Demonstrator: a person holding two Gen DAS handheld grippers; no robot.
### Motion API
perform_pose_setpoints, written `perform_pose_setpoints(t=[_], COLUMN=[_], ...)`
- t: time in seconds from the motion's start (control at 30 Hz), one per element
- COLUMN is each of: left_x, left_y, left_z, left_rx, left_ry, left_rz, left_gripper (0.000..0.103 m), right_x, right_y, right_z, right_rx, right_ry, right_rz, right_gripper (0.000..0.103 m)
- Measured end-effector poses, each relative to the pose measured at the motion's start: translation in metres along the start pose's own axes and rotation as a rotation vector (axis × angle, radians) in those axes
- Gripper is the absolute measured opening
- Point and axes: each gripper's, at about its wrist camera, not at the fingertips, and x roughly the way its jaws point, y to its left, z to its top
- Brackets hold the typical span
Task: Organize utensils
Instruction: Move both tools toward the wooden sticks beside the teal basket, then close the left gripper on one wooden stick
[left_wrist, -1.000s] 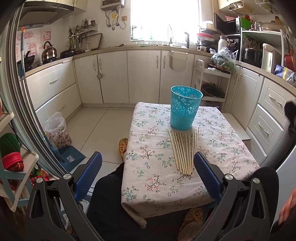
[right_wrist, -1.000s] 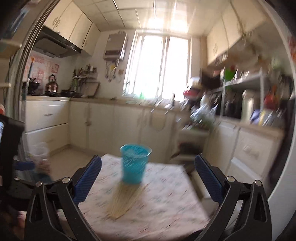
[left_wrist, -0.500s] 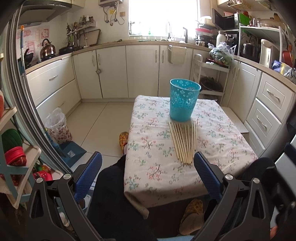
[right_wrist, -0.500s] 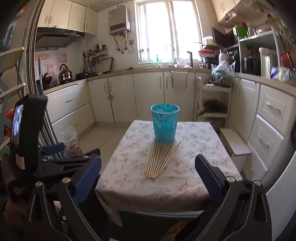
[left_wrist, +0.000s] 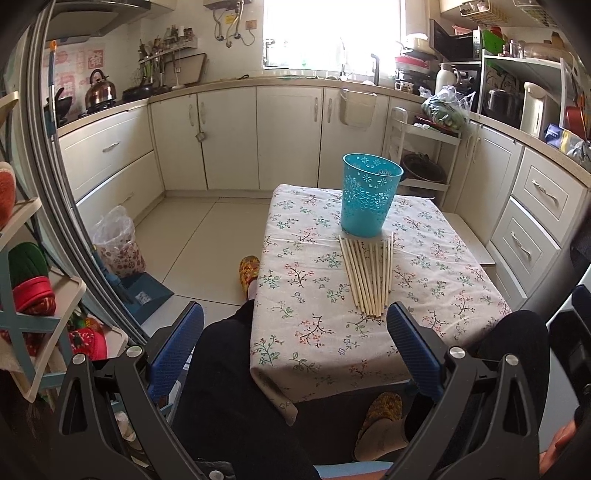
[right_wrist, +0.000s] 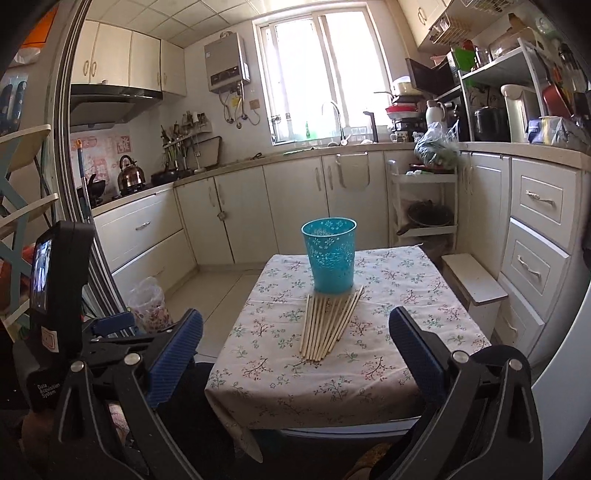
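Several wooden chopsticks (left_wrist: 367, 275) (right_wrist: 328, 323) lie side by side on the floral tablecloth (left_wrist: 436, 280) (right_wrist: 388, 332) of a small low table. Just behind their far ends stands a turquoise perforated plastic cup (left_wrist: 369, 195) (right_wrist: 330, 254), upright. My left gripper (left_wrist: 295, 345) hangs open before the table's near edge, over the person's dark-clothed lap, nothing between its blue pads. My right gripper (right_wrist: 295, 350) is also open and empty, short of the table's near edge. The left gripper's body (right_wrist: 62, 314) shows at the left of the right wrist view.
White kitchen cabinets (left_wrist: 288, 136) run around the room. A white step stool (right_wrist: 472, 280) stands right of the table. A plastic-lined bin (left_wrist: 118, 247) and blue dustpan (left_wrist: 146, 295) sit on the floor at left. The person's slippered feet (left_wrist: 247, 271) are beside and under the table.
The right wrist view tilted down from the ceiling and window onto the table and sharpened. The left gripper shifted only slightly. Both stay open; chopsticks and cup have not moved.
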Motion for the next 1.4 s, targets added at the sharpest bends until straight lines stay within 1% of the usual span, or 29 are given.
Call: perform_pose_setpoints(t=[0.4, 0.47, 0.57, 0.63, 0.73, 0.8, 0.9, 0.97, 1.0, 1.03, 1.07, 1.1, 1.13, 1.17, 1.23, 1.4], left_x=[0.000, 0.003, 0.013, 0.023, 0.044, 0.063, 0.089, 0.111, 0.122, 0.131, 0.143, 0.153, 0.162, 0.174, 0.197, 0.246], left_y=[-0.005, -0.004, -0.004, -0.005, -0.006, -0.006, -0.007, -0.007, -0.008, -0.008, -0.009, -0.011, -0.012, -0.015, -0.021, -0.034], left_z=[0.000, 0.001, 0.003, 0.005, 0.009, 0.013, 0.019, 0.024, 0.026, 0.028, 0.031, 0.033, 0.034, 0.035, 0.038, 0.044], left_rx=[0.006, 0.007, 0.009, 0.010, 0.007, -0.003, -0.011, -0.021, -0.027, -0.032, -0.040, -0.046, -0.047, -0.043, -0.038, -0.048], left_ry=[0.006, 0.011, 0.026, 0.038, 0.068, 0.091, 0.107, 0.126, 0.138, 0.150, 0.165, 0.174, 0.180, 0.191, 0.218, 0.274], left_rz=[-0.008, -0.007, -0.010, -0.014, -0.018, -0.027, -0.023, -0.020, -0.020, -0.024, -0.028, -0.029, -0.028, -0.025, -0.026, -0.038], left_gripper=[0.095, 0.095, 0.095, 0.095, 0.095, 0.095, 0.095, 0.095, 0.095, 0.095, 0.095, 0.095, 0.095, 0.095, 0.095, 0.095], right_x=[0.002, 0.005, 0.016, 0.028, 0.062, 0.093, 0.153, 0.201, 0.218, 0.239, 0.257, 0.274, 0.288, 0.300, 0.323, 0.360], right_y=[0.001, 0.001, -0.004, -0.009, -0.023, -0.033, -0.054, -0.072, -0.078, -0.087, -0.095, -0.101, -0.104, -0.107, -0.111, -0.127], right_z=[-0.003, -0.002, 0.001, 0.002, 0.003, 0.004, 0.003, -0.002, -0.004, -0.008, -0.013, -0.017, -0.020, -0.023, -0.028, -0.025], right_rx=[-0.002, -0.004, -0.002, 0.005, 0.018, 0.016, 0.025, 0.050, 0.065, 0.098, 0.124, 0.139, 0.141, 0.138, 0.133, 0.144], right_ry=[0.005, 0.009, 0.018, 0.029, 0.073, 0.110, 0.202, 0.283, 0.319, 0.365, 0.401, 0.432, 0.452, 0.466, 0.495, 0.510], right_rz=[0.034, 0.046, 0.036, 0.024, -0.003, -0.019, -0.029, -0.028, -0.030, -0.021, -0.017, -0.019, -0.025, -0.032, -0.052, -0.108], right_gripper=[0.097, 0.097, 0.097, 0.097, 0.097, 0.097, 0.096, 0.080, 0.068, 0.058, 0.052, 0.042, 0.039, 0.039, 0.035, 0.030])
